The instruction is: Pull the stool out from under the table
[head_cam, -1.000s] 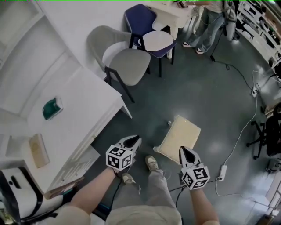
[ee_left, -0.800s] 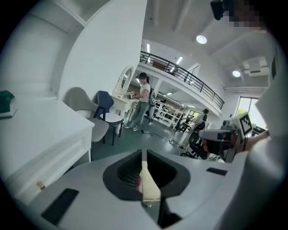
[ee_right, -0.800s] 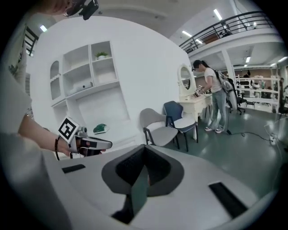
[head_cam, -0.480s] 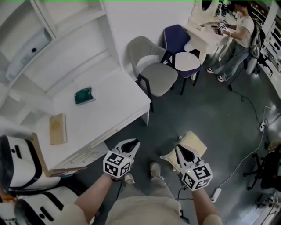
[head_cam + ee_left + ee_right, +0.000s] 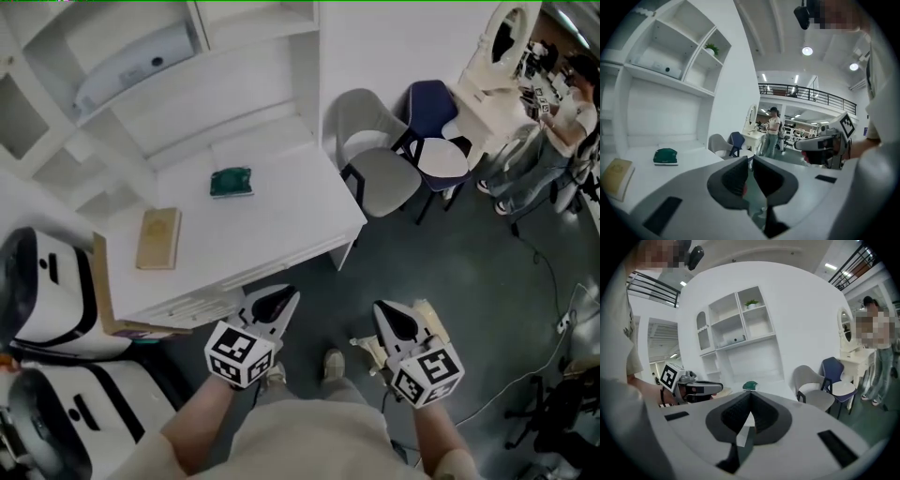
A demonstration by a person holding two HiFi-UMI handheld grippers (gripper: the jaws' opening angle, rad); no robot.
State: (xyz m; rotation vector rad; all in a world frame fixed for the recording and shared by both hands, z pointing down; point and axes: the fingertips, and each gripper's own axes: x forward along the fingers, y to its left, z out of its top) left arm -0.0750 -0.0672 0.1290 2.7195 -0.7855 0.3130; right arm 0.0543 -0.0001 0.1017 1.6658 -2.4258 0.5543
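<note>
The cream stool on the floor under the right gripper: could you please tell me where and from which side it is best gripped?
Probably the edge of its padded seat. The stool shows a flat, slab-like seat facing up, so its rim suits the fingers better than the broad top. Come from above with the right gripper, which hangs over it, shut; open it first. The legs are hidden.
</note>
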